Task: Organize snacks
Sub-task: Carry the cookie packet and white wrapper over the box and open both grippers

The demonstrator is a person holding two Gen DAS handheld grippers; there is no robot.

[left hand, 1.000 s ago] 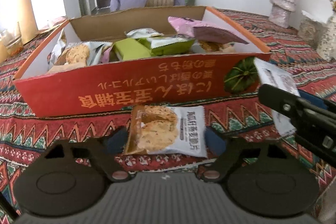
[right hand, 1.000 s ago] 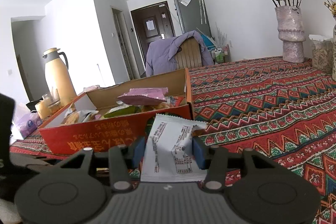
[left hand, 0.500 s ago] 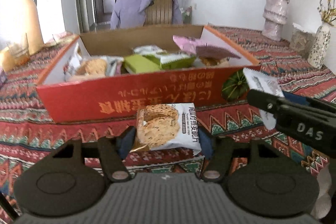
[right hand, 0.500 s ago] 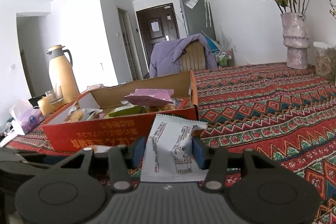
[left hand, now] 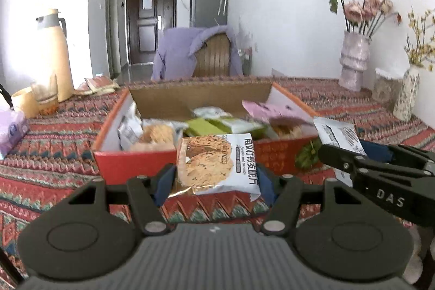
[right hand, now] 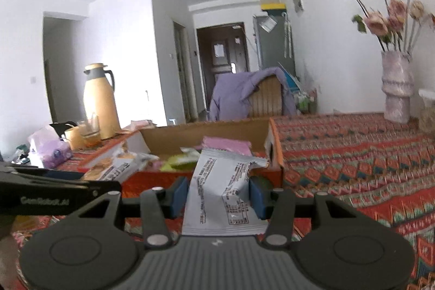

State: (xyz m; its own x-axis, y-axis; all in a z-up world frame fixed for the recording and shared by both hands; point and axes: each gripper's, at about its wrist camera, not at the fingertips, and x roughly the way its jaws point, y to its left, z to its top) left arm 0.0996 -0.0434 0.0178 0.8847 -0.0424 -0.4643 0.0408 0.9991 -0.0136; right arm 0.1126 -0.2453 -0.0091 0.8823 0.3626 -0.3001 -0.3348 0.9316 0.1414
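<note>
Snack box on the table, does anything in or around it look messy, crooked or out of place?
Mostly tidy. In the red snack box a pink packet lies askew, propped on the other snacks and jutting above the rim. The white packet in the right gripper is creased and buckled between the pads. Nothing looks spilled.

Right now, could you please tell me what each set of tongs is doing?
Left tongs: closed on the oat crisp packet.
Right tongs: closed on the white snack packet.
</note>
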